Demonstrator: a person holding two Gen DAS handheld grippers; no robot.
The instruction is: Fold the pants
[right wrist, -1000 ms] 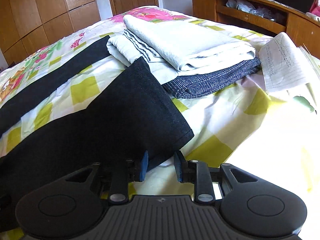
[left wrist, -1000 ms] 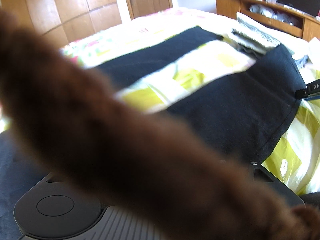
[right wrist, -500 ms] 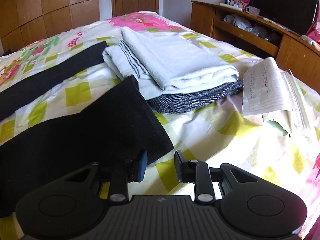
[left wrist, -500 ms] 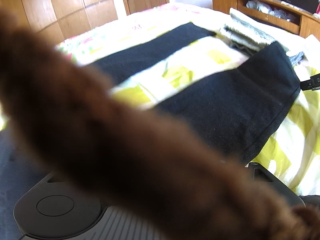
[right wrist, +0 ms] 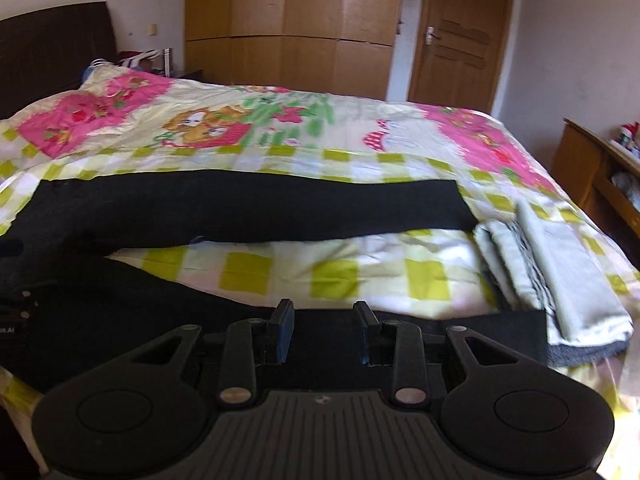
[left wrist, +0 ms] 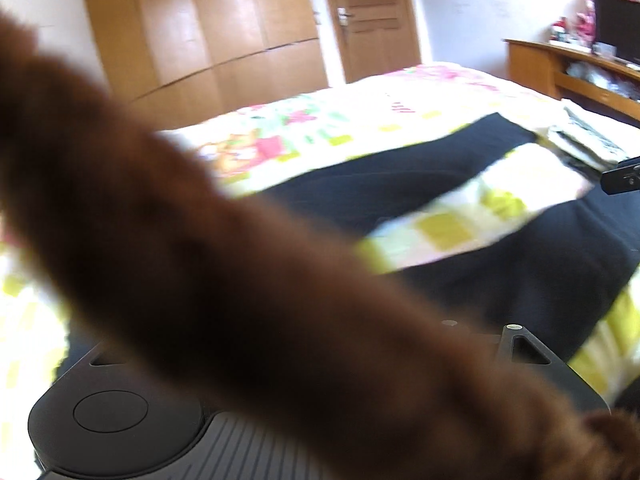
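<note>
The bed (right wrist: 360,132), spread with a checked and floral cover, carries the black pants (right wrist: 248,208) laid out with the two legs splayed apart, one running across from nine to three o'clock in the right wrist view and the other passing close under the camera at six o'clock. A stack of folded laundry (right wrist: 560,272) sits at three o'clock, touching the cuff of the nearer leg, so a careless sweep of that leg could drag or topple the pile. The right hand-held gripper (right wrist: 324,332) hovers over the nearer leg with its jaws parted and nothing between them; if it closes on a single layer, the fold would likely come out skewed. In the left wrist view a blurred brown furry shape (left wrist: 240,280) covers most of the frame from ten to five o'clock, hiding the left hand-held gripper's fingers, so I cannot tell whether they are open or closed, and any grasp on that side risks going in unseen.
</note>
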